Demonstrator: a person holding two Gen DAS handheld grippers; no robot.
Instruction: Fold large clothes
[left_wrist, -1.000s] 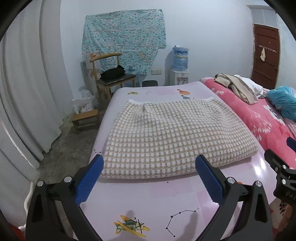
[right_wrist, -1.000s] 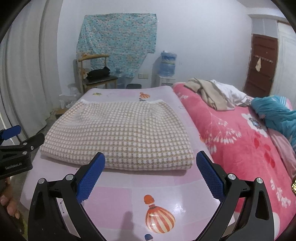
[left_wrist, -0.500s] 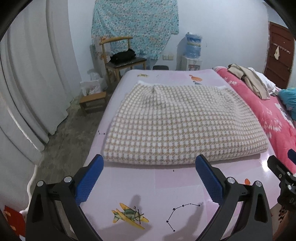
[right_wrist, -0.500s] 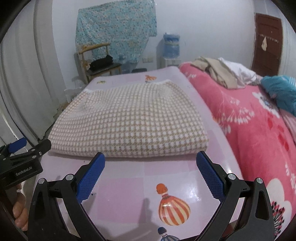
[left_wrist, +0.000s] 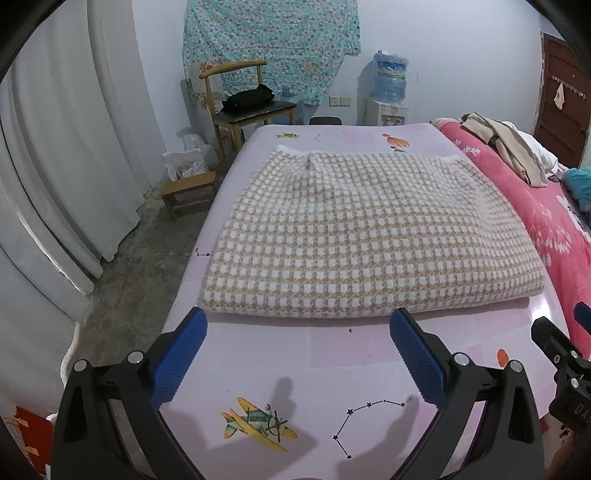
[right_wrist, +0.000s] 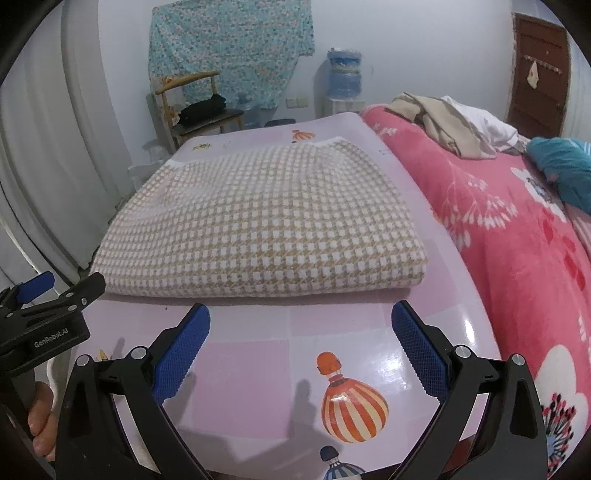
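The left gripper (left_wrist: 297, 354) hovers with its jaws spread wide and empty. Ahead, the checked garment (left_wrist: 365, 236) lies folded flat on the pink mat (left_wrist: 258, 373). The right gripper (right_wrist: 301, 350) is likewise spread, so the folding looks nearly finished.

You have before you: one folded checked garment (left_wrist: 369, 236); two grippers, left (left_wrist: 297, 354) and right (right_wrist: 301, 350); one wooden chair (left_wrist: 243, 107), upper centre; one low stool (left_wrist: 188, 190); one water bottle (left_wrist: 389, 79); one brown door (right_wrist: 539, 70), upper right.
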